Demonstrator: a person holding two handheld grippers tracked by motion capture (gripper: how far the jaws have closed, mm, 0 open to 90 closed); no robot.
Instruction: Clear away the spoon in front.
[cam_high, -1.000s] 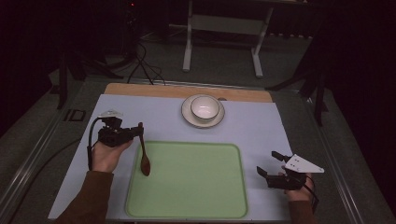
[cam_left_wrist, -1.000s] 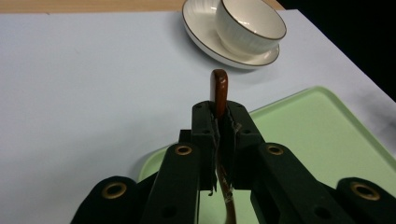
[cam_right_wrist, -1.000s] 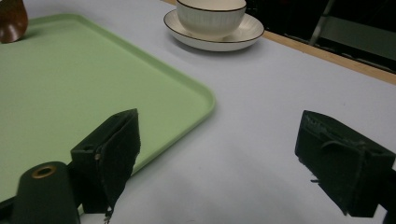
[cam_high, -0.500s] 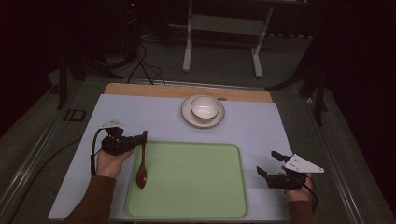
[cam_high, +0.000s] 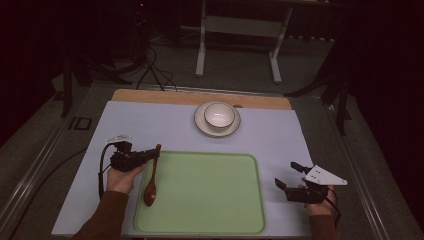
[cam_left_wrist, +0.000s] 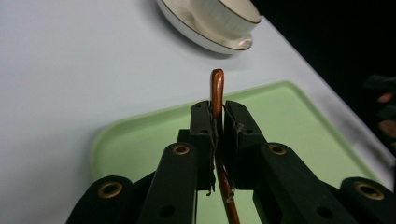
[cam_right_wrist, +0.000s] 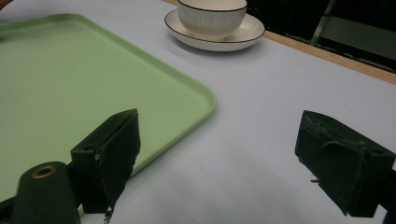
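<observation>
High view: nearest the person, the right tongs (cam_high: 289, 176) sit with jaws wide apart over the table (cam_high: 280, 135), just right of the green tray (cam_high: 210, 200). The left tongs (cam_high: 156, 154) are clamped on the handle of a brown wooden spoon (cam_high: 151, 182), whose bowl lies over the tray's left edge. Farther off stands a white bowl (cam_high: 219, 114) on its saucer (cam_high: 202, 123).
</observation>
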